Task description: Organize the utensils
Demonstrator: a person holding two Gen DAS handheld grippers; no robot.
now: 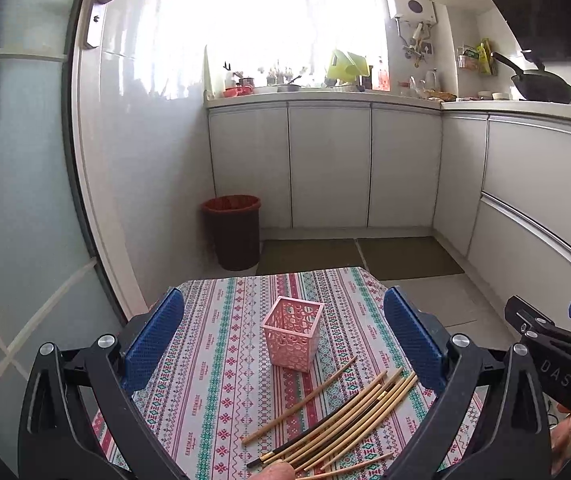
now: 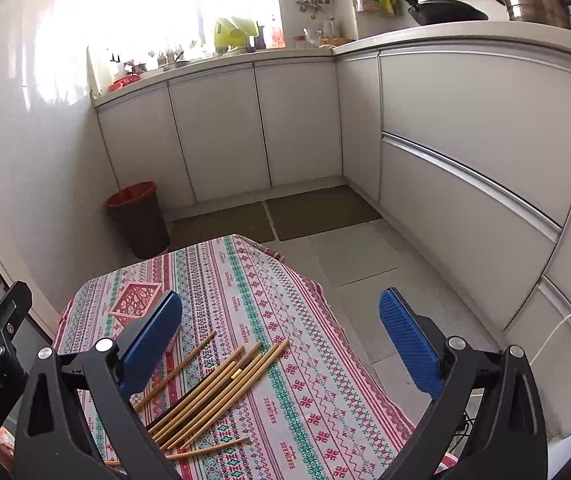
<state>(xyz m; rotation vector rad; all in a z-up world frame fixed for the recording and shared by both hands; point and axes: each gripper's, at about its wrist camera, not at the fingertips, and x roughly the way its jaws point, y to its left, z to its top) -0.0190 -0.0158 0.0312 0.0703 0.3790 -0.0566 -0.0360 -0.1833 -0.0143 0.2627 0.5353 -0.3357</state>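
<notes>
Both the left gripper [image 1: 283,340] and right gripper [image 2: 281,344] hover, fingers spread and empty, above the chopsticks [image 1: 337,426].

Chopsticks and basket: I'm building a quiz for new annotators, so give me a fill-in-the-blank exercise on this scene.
1. The pink basket holds ____ chopsticks.
2. The chopsticks lie loose on the patterned ____.
3. The left gripper and right gripper both have their jaws ____.
4. Most chopsticks are light bamboo; at least one is ____ in colour.

Missing words: no; tablecloth; open; dark
</notes>
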